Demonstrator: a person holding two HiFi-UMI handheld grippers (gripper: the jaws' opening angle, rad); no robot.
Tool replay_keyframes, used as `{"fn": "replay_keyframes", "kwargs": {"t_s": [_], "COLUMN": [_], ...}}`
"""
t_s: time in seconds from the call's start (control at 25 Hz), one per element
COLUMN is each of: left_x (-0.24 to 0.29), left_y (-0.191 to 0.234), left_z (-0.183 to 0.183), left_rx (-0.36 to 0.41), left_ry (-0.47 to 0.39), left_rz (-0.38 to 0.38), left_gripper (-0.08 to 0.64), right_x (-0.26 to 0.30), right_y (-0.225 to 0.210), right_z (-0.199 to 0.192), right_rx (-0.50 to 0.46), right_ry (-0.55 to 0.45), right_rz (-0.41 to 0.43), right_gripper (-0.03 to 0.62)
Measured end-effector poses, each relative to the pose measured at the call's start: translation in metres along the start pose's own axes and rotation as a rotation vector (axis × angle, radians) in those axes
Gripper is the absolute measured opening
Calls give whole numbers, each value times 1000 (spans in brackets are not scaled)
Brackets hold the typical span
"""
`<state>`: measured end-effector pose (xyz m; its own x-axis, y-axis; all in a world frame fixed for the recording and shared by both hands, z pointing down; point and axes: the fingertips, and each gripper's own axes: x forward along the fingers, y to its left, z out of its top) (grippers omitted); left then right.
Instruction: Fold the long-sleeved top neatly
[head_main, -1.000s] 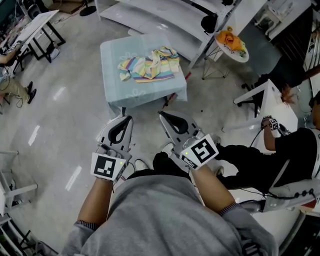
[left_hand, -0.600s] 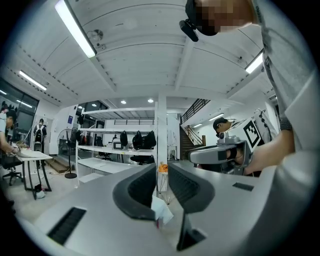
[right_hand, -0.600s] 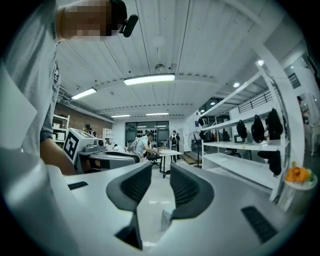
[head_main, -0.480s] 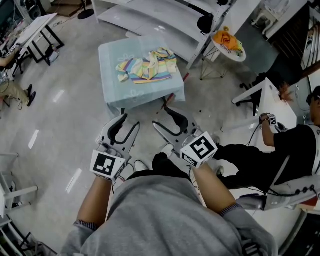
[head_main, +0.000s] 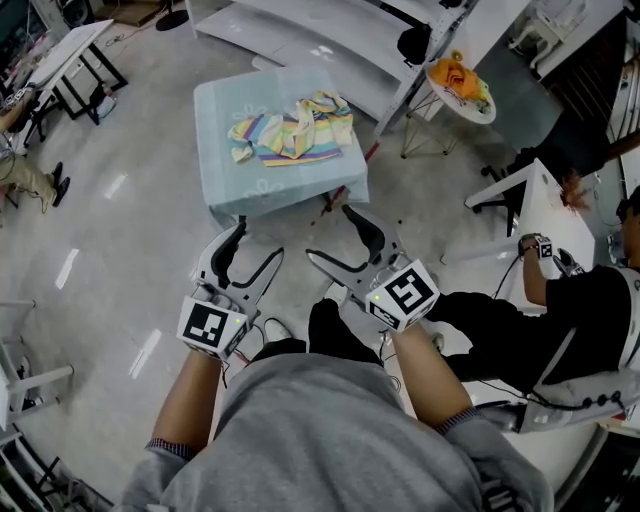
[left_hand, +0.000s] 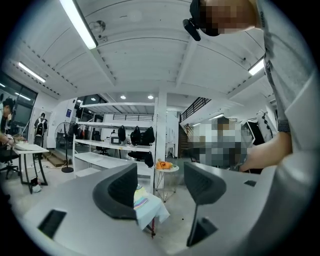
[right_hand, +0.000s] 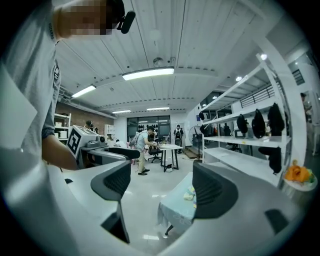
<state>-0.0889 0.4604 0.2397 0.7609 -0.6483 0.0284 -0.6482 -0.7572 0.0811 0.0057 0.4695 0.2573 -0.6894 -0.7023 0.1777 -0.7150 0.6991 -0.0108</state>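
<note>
A: Looking for the striped long-sleeved top (head_main: 293, 128), where is it lying?
B: It is lying crumpled on the pale blue tabletop (head_main: 250, 180), toward the far right corner, well apart from both grippers.
A: And what are the jaws doing?
B: The left gripper (head_main: 258, 240) and right gripper (head_main: 332, 232) are hovering side by side over the floor (head_main: 120, 200). Both have just been opening, and their jaws are standing spread wide with nothing between them.
</note>
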Motion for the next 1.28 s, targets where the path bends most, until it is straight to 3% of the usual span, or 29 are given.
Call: {"fn": "replay_keyframes", "kwargs": {"t_s": [0.48, 0.68, 0.8, 1.28], "left_x": [102, 153, 178, 231], "left_y": [19, 23, 26, 75], "left_z": [-8, -7, -7, -20], "left_rx": [-5, -8, -6, -38], "left_ry": [21, 66, 47, 92], "left_rz": [46, 77, 94, 165], "left_gripper": [304, 304, 304, 302], "right_x": [7, 10, 14, 63], "right_y": [-111, -165, -192, -267], "right_z": [-15, -13, -14, -22], "right_rx": [22, 18, 18, 42], "right_ry": [36, 33, 32, 47], "right_rz": [43, 66, 86, 129], "right_gripper": [396, 390, 388, 359]}}
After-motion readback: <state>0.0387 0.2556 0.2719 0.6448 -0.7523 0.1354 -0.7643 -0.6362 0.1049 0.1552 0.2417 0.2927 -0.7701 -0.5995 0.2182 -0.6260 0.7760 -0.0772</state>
